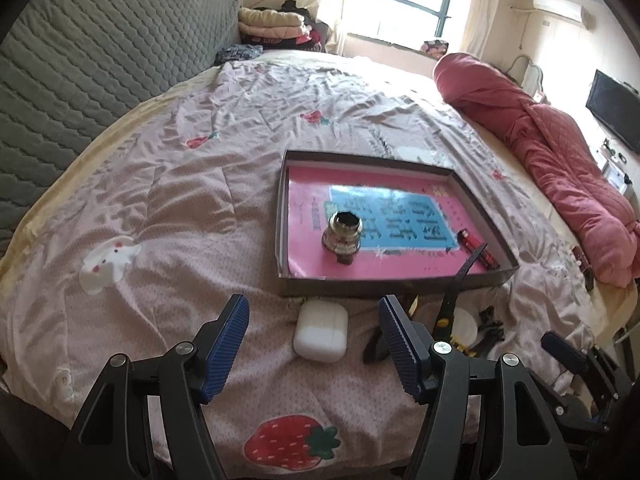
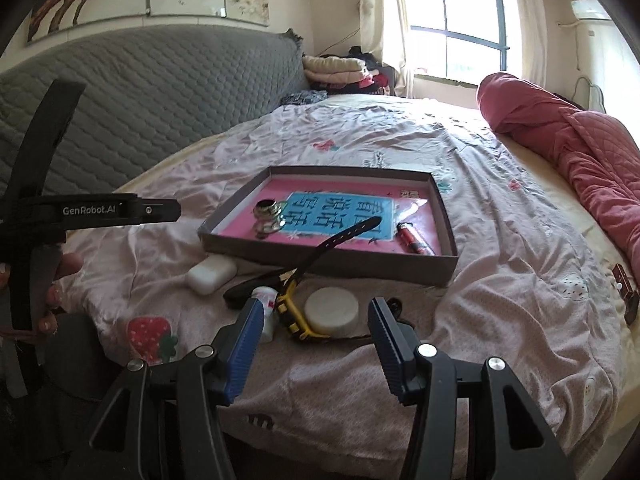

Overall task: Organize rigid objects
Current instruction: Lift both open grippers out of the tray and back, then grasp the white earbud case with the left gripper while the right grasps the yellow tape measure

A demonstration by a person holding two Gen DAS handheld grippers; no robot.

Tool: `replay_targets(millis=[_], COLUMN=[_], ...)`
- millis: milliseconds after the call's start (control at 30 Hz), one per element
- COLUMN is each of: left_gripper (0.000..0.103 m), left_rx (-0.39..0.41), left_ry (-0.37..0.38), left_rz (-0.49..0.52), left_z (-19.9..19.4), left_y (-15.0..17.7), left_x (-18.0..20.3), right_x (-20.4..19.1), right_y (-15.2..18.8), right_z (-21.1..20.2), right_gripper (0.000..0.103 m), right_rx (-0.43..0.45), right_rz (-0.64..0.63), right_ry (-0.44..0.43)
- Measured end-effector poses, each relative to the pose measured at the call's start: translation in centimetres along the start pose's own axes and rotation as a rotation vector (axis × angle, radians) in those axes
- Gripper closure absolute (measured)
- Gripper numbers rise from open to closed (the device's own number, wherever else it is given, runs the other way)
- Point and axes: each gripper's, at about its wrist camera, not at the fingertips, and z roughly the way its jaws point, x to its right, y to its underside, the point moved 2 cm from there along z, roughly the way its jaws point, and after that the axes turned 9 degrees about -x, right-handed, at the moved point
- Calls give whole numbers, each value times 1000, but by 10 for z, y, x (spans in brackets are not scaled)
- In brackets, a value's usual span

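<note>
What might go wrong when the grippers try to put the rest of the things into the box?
The white case lies on soft, wrinkled bedding, so it may sink or slip as the open left gripper squeezes. The watch has a strap leaning over the box wall, so lifting it might nudge the box. The white round tin touches the watch, so the open right gripper may catch both.
</note>
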Motion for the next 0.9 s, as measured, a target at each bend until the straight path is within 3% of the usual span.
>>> replay_targets(millis=[500,900], left_gripper=[34,34], left_rx=[-96,-160], left_ry=[-13,-8], left_rz=[12,2], left_z=[28,45], left_y=[19,27], left_x=[-1,-3], right_x=[-20,-15], right_y=[7,9], right_z=[24,30], right_gripper=[49,49], right_rx=[-100,-127], right_rz=[-85,-67], right_ry=[19,15])
